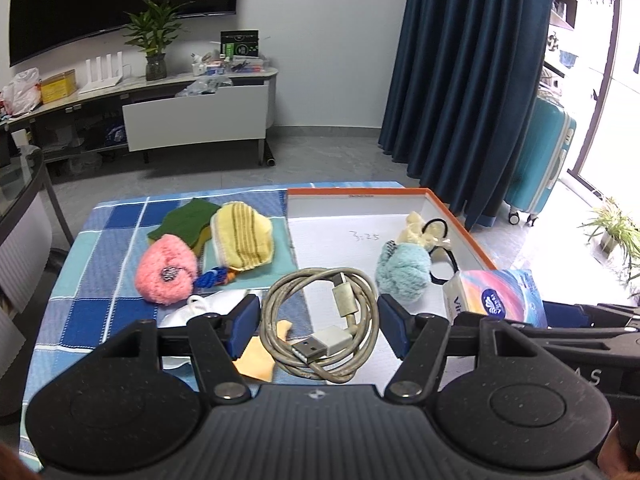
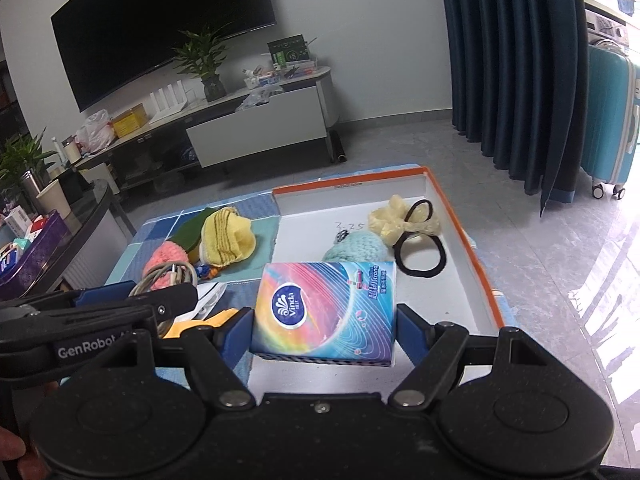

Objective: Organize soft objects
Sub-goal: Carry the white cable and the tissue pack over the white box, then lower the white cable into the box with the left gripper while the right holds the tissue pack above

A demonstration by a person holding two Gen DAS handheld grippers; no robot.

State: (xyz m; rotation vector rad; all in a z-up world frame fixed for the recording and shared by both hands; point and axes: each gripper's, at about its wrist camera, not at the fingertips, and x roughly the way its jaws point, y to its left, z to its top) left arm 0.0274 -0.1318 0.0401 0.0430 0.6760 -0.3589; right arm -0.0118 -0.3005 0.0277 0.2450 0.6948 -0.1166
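Note:
My left gripper (image 1: 319, 322) is shut on a coiled grey USB cable (image 1: 325, 339), whose loop sits between both blue pads above the table. The right gripper (image 2: 322, 334) is shut on a colourful tissue pack (image 2: 320, 304), held over the near end of the white box with an orange rim (image 2: 452, 208). Inside the box lie a teal pompom (image 1: 404, 272), a cream scrunchie (image 1: 418, 226) and a black hair tie (image 2: 420, 256). Left of the box, on the checked cloth, rest a pink knitted piece (image 1: 166, 272), a yellow striped cloth (image 1: 242, 240) and a green sponge (image 1: 184, 220).
A white mask (image 1: 200, 312), a blue braided cord (image 1: 212, 278) and an orange scrap (image 1: 256, 364) lie near the left fingers. A glass side table (image 2: 80, 220) stands to the left. A TV stand (image 1: 192, 116), dark curtain and teal suitcase (image 1: 540, 160) are beyond.

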